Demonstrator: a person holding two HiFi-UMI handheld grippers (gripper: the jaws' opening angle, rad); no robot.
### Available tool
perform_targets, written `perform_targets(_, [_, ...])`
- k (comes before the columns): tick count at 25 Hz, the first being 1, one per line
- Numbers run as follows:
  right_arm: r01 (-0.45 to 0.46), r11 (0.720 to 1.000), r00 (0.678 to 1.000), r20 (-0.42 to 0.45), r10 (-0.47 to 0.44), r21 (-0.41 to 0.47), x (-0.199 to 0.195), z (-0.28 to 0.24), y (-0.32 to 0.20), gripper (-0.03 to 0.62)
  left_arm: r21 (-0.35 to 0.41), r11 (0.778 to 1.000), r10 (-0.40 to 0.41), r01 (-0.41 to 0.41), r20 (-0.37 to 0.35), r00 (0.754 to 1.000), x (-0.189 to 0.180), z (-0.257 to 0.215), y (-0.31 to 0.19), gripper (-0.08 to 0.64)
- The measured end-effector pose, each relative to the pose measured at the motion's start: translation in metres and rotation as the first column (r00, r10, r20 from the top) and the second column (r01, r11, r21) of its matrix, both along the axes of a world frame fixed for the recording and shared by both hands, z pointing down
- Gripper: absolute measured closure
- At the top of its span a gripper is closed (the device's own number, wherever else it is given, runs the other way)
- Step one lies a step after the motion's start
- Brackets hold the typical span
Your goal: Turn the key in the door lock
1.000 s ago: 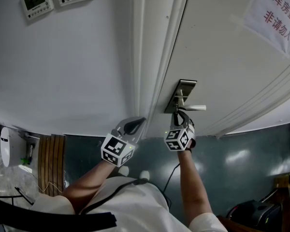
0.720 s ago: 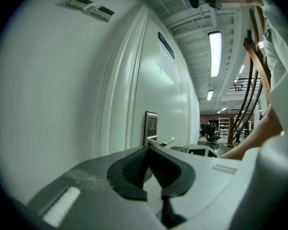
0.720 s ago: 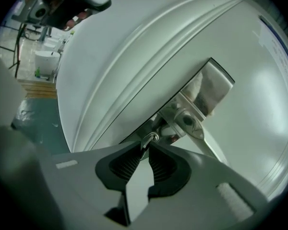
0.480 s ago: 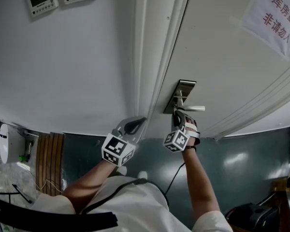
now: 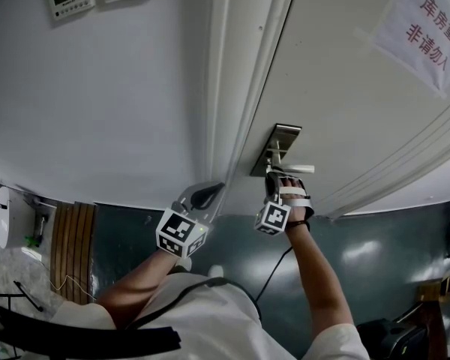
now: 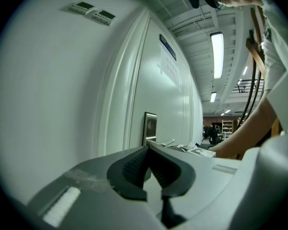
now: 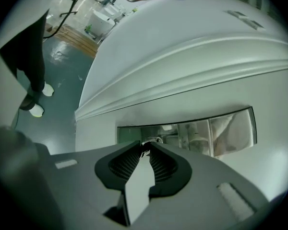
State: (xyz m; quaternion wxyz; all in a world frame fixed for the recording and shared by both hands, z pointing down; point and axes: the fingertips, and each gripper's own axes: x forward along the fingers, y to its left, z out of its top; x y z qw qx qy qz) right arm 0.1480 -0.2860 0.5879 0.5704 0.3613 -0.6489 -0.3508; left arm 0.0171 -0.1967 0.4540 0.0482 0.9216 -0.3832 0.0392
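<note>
Right hand-held gripper (image 7: 145, 147): jaws narrow on the key (image 7: 146, 153) in the lock plate (image 7: 197, 133), having just opened slightly. Only the head view shows the lever handle (image 5: 298, 169) at 12 o'clock. The left hand-held gripper (image 5: 202, 197), closed and empty, is at 9 o'clock. White door (image 5: 345, 81), paper notice (image 5: 427, 28) at 1 o'clock, glossy floor (image 5: 360, 253).

Right hand-held gripper (image 5: 273, 176) at lock plate (image 5: 278, 142), below door handle (image 5: 294, 169).

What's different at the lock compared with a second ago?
The right gripper has rolled about its own axis at the lock plate, and its fingers have just eased slightly wider with the key between them. The left gripper, shut and empty, and the door handle stayed put.
</note>
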Motion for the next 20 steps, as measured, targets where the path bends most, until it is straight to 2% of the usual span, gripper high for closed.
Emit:
perform_targets(3, [0.016,1.000,0.997,-0.073,-0.016,-0.010,-0.0007,-0.0008,0.0001,0.520,0.001,1.000,0.003,-0.003,-0.003,1.000,0.0020,-0.0003,0.0012,0.557])
perform_targets(9, [0.030,1.000,0.992,-0.121,-0.029,0.007,-0.0010,-0.0018,-0.0013,0.515,0.010,1.000,0.016,-0.016,-0.003,1.000,0.0034,-0.0038,0.0031,0.557])
perform_targets(12, [0.021,1.000,0.987,-0.157,-0.025,-0.023,-0.0002,-0.0011,0.0011,0.517,0.006,1.000,0.022,-0.022,-0.003,1.000,0.0020,-0.0026,0.0039,0.557])
perform_targets(15, [-0.018,0.999,0.993,-0.114,0.013,-0.044,0.0016,0.0004,0.0010,0.512,0.006,0.999,0.034,-0.034,-0.001,0.999,0.0018,-0.0031,0.0058,0.557])
perform_targets(20, [-0.104,0.994,0.992,0.069,0.106,-0.033,-0.0038,-0.0052,0.0033,0.509,0.016,0.998,0.056,-0.056,-0.004,0.998,-0.0025,-0.0076,0.0075,0.557])
